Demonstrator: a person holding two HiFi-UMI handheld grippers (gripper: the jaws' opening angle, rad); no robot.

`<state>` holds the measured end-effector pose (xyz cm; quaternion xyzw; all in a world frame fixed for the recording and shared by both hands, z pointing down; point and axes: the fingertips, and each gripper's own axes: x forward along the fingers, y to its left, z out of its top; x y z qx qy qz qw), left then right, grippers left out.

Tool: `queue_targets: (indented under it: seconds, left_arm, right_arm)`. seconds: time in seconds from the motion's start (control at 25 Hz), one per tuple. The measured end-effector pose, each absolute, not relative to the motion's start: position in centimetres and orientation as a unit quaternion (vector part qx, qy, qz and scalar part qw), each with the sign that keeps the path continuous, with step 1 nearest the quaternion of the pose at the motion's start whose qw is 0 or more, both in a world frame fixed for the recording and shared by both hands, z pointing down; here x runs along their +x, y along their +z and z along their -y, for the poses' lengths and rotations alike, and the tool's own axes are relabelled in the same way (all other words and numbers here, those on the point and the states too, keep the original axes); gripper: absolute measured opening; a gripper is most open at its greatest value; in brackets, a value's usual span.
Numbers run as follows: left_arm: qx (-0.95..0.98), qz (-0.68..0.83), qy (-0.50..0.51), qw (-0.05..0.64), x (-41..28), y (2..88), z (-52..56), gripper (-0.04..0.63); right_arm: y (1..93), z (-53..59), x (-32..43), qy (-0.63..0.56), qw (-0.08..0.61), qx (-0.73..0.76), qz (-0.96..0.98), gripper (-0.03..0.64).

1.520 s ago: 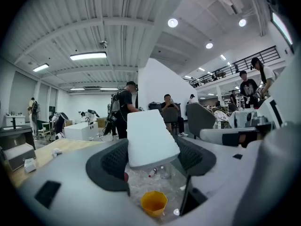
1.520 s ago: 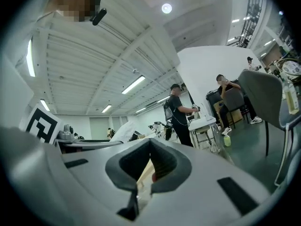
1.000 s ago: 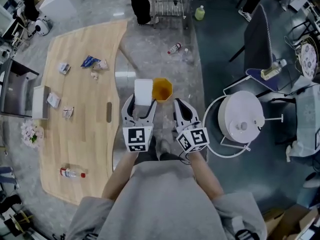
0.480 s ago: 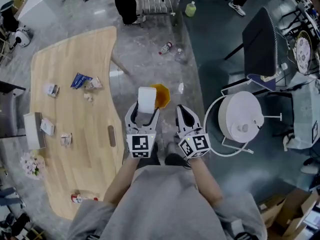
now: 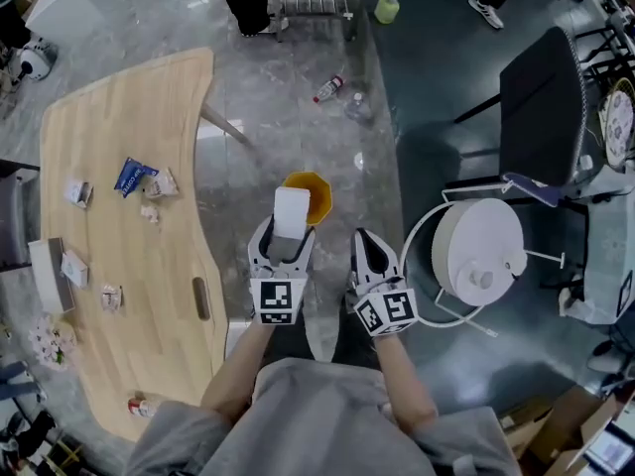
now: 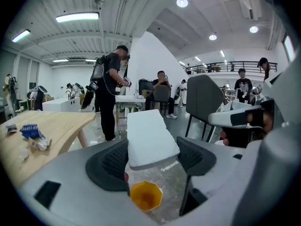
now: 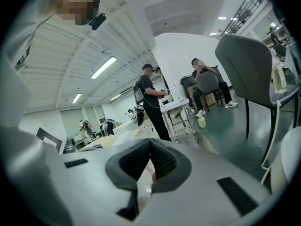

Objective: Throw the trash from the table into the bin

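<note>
My left gripper [image 5: 285,236] is shut on a flat white block [image 5: 292,211], which sticks out forward between its pads. In the left gripper view the white block [image 6: 149,138] hangs above the orange bin [image 6: 146,196], which stands open on the floor. From the head view the orange bin [image 5: 309,194] shows just past the block's far end, partly covered by it. My right gripper [image 5: 363,241] is shut and holds nothing; its pads [image 7: 158,161] meet. Several pieces of trash, among them a blue packet [image 5: 130,177], lie on the wooden table [image 5: 114,236].
A white round fan-like unit [image 5: 476,249] in a wire ring stands right of my right gripper. A black chair [image 5: 546,107] is beyond it. A bottle [image 5: 327,89] lies on the floor ahead. A person [image 6: 109,95] stands by the table's far end.
I have moved away from the table toward the bin. The table has slid left in the head view, and the white block now overlaps the bin's near left rim.
</note>
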<state>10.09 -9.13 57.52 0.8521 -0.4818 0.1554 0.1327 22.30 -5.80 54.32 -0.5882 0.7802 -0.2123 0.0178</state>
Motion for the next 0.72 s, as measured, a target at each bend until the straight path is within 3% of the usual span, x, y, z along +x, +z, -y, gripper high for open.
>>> queue_targets:
  seconds: [0.72]
  left_arm:
    - [0.843,0.475,0.190,0.163,14.6,71.2,11.9,0.328]
  right_arm:
    - [66.1,8.9,24.4,-0.273,0.034,-0.597,-0.753,0.005]
